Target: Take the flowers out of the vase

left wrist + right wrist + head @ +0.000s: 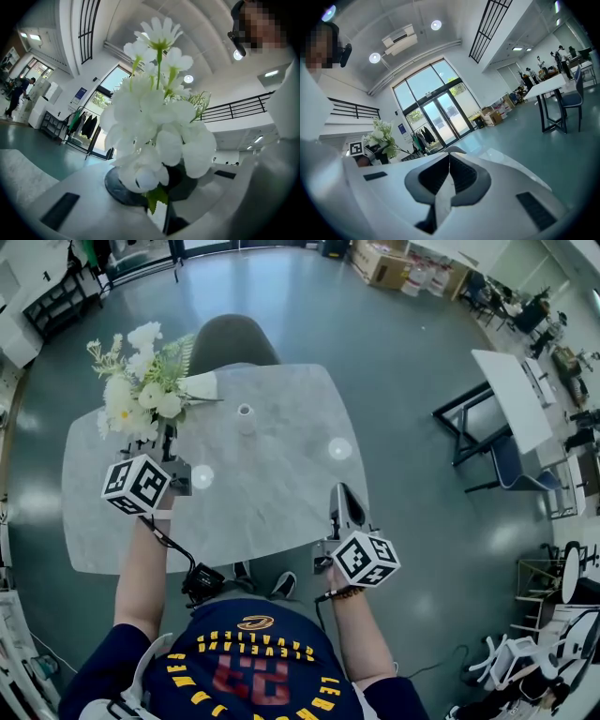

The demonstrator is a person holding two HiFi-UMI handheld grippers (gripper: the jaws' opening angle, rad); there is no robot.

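**Flowers clamped in left tongs, clear of the vase**

Head view:
- The left tongs [172, 463] are closed on the dark stems of the flowers [139, 392].
- The white bunch is carried upright above the far left corner of the counter [272, 493]. Some blooms overhang that edge.
- The vase [246, 418], small and white, is seen upright on the counter close to the far edge. It stands to the right of the bunch and apart from it.
- The right tongs [341, 493] are held over the near right edge of the counter, tips pointed toward the far side.
- A grey chair [232, 341] is set against the far edge, just behind the vase.
- Open floor [394, 362] is seen on all sides of the counter. Other tables and chairs are well apart, at the right of the frame.

Left gripper view:
- The frame is mostly filled by the flowers [159, 136], standing straight up out of the left tongs [161, 211].
- The jaws are pressed together on the stems, with a green leaf [152, 201] pinched at the grip line.
- Only ceiling, railing and glass doors are seen past the blooms.

Right gripper view:
- The right tongs [449, 161] are shut, pad against pad, with nothing gripped.
- The flower bunch and the left marker cube [356, 148] are seen at the left, well apart from these tongs.
- Open floor is seen ahead and to the right, up to a distant table [548, 86] and the entrance doors.
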